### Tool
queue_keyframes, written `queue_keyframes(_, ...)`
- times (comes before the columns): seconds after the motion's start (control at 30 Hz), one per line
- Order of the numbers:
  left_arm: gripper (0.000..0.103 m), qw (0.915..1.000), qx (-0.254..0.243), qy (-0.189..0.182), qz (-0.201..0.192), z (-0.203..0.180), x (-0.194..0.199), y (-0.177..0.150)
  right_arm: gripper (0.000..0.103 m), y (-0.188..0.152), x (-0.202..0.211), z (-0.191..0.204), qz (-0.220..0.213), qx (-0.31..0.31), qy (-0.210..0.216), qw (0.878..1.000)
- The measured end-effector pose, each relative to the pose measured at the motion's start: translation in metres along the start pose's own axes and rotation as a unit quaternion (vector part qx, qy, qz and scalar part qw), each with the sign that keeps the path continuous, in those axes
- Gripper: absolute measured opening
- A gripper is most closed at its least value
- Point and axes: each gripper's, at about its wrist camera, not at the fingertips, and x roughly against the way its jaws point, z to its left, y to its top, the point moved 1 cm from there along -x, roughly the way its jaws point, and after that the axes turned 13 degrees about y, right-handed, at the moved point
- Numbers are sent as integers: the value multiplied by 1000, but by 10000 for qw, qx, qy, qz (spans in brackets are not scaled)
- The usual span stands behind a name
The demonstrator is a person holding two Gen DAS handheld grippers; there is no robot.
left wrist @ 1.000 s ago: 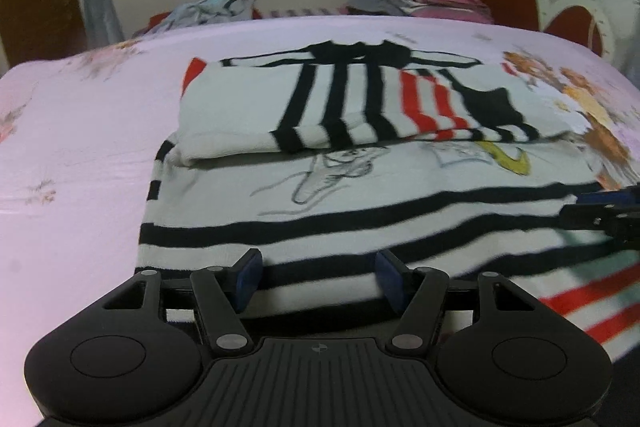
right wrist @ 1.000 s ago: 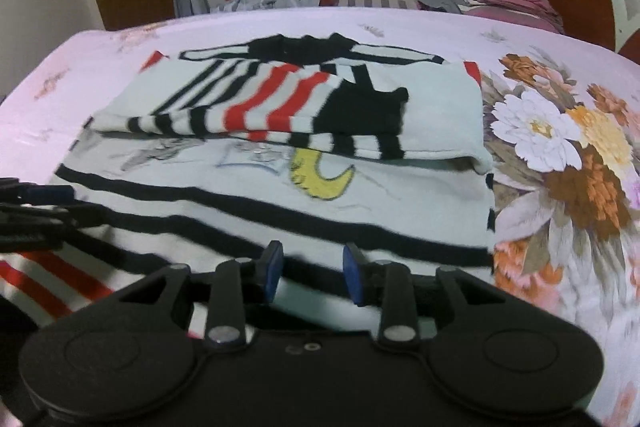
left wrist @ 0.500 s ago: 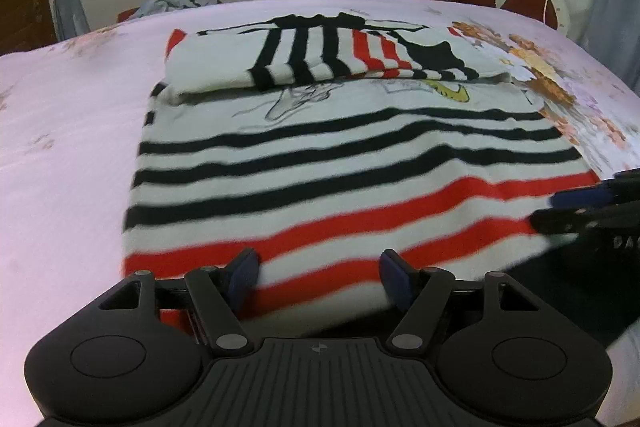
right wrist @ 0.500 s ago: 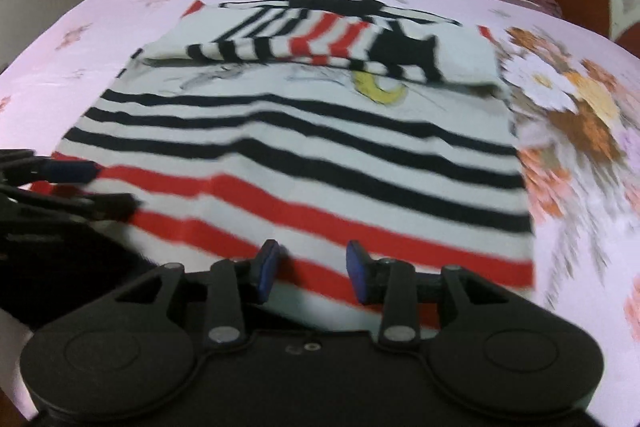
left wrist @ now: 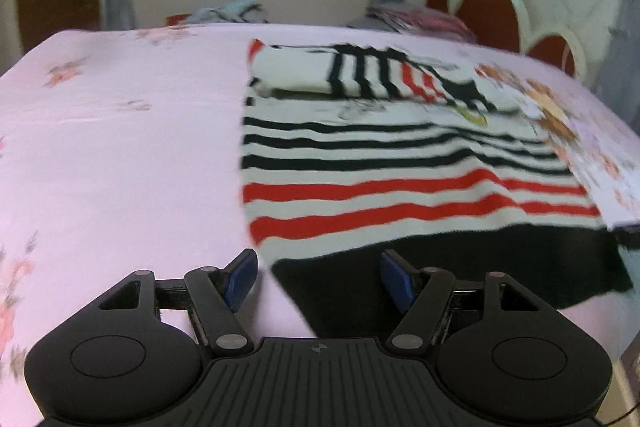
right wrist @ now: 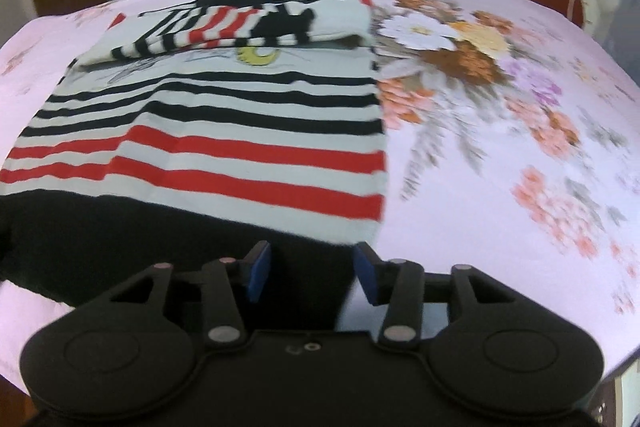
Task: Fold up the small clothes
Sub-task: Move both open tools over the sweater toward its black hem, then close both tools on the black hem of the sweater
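**Striped sweater: soft knit, take it at the hem corners**

Striped sweater (left wrist: 400, 163) lies flat on pink floral bedsheet (left wrist: 120, 147), sleeves folded across chest at 12 o'clock, black hem band (right wrist: 140, 227) nearest. Likely light, limp, somewhat thick; will sag and drag, not slip. Best hold, by my reckoning: two hem corners. Left gripper (left wrist: 316, 275) released, jaws apart over corner at 6 o'clock. Right gripper (right wrist: 312, 271) opening, hem beneath, not pinched.
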Motion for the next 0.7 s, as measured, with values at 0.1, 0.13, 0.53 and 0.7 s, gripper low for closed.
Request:
queue_keyframes(0.1, 67, 9994, 192, -144, 264, 10, -4, -5, 50, -7, 2, -7, 52, -277, 56, 9996)
queue_keyframes(0.13, 67, 9985, 273, -257, 410, 12, -8, -7, 50, -9, 1, -8, 71, -346, 82, 9993)
queue_keyframes(0.53, 19, 9837, 704, -1140, 1199, 1, -29, -17, 23, -16, -2, -2, 104, -833, 421, 9956)
queue_keyframes(0.7, 10, 9827, 653, -1317, 1130, -2, -28, -7, 10, -5, 1, -5, 119, -892, 754, 9931)
